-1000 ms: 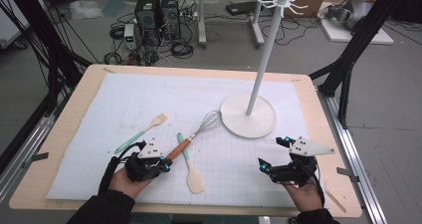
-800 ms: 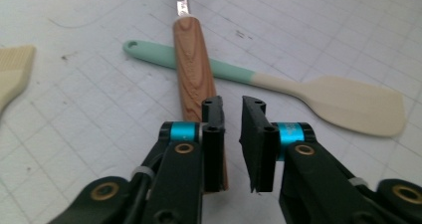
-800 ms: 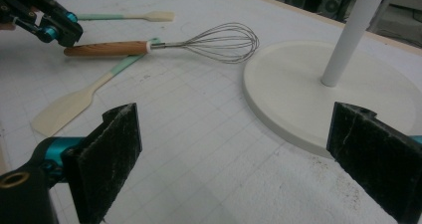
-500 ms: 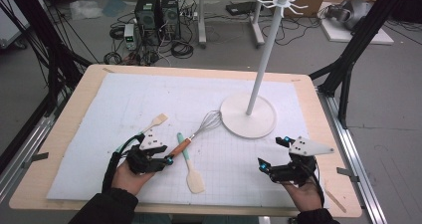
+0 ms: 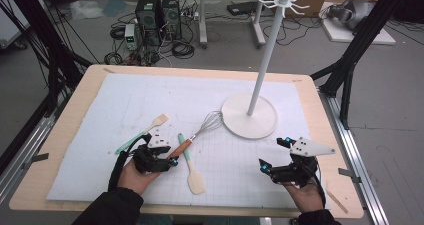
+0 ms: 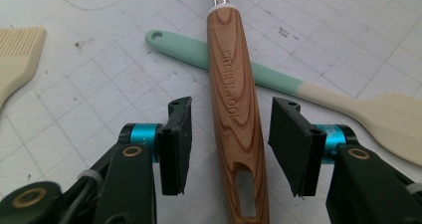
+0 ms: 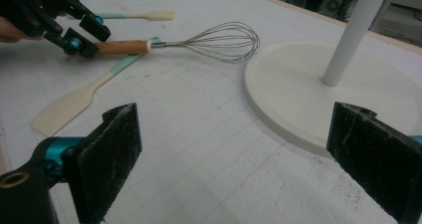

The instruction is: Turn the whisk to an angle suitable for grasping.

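My left tongs [image 5: 167, 160] straddle the whisk [image 5: 200, 130] handle, which lies across the spatula [image 5: 190, 165] on the counter [image 5: 70, 130]. The brush [image 5: 145, 130] lies left of them. The whisk's wires reach the stand [image 5: 250, 116] base, behind my right tongs [image 5: 272, 152].

The whisk [image 6: 233, 109] has a glossy grained wood handle and thin metal wires.

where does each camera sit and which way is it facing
High view: above the person's side of the table, looking forward and down at the table; both forearms, left gripper, right gripper show.
Left gripper view: on the left gripper, looking down; open jaws flank the whisk handle.
Right gripper view: low, facing the stand; open jaws show.
All share the whisk and spatula.
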A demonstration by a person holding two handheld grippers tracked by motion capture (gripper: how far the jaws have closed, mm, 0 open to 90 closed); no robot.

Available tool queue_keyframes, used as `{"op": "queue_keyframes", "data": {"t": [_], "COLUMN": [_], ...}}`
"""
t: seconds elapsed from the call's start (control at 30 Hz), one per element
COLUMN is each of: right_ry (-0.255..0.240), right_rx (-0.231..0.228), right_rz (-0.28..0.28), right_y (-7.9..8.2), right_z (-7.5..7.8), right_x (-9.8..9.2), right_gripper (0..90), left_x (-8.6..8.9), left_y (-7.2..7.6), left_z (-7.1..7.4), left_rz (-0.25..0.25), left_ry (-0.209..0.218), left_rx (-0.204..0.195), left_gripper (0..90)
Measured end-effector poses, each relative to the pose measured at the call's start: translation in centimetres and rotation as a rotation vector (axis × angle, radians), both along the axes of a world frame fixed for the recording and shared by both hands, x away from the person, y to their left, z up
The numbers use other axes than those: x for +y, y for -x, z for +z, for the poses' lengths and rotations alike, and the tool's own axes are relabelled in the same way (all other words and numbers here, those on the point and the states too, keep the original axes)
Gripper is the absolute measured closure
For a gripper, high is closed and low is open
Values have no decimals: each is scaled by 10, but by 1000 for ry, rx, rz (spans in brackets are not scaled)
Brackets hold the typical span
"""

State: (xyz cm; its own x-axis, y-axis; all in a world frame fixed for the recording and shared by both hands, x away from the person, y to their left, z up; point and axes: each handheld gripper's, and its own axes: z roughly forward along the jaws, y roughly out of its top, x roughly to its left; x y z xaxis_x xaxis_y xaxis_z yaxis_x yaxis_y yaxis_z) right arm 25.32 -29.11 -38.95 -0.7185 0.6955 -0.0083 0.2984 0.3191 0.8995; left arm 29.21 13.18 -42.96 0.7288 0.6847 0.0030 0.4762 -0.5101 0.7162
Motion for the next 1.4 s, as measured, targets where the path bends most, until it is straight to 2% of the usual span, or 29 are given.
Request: {"op": "queue_keyframes", "data": {"t": [0.33, 0.6, 0.97, 1.13, 1.17, 1.4], "right_ry": [3, 1, 1, 5, 4, 4], "right_rx": [4, 9, 10, 4, 8, 4], "right_rz": [6, 8, 8, 11, 8, 12], "right_y": [-1, 0, 0, 0, 0, 0], "right_z": [-1, -1, -1, -1, -1, -1], "right_x": [1, 1, 2, 1, 1, 2], "right_gripper": [57, 57, 57, 57, 57, 57], "left_x": [-4, -6, -8, -5, -4, -5], "left_y": [-4, -5, -5, -5, -6, -5], "left_z": [-4, -6, -6, -4, -4, -3], "left_rz": [-4, -11, -8, 11, 19, 18], "left_ry": [-16, -25, -32, -40, -32, -46], "left_rx": [16, 24, 23, 10, 18, 5], "left_gripper": [549, 634, 657, 700, 702, 704]}}
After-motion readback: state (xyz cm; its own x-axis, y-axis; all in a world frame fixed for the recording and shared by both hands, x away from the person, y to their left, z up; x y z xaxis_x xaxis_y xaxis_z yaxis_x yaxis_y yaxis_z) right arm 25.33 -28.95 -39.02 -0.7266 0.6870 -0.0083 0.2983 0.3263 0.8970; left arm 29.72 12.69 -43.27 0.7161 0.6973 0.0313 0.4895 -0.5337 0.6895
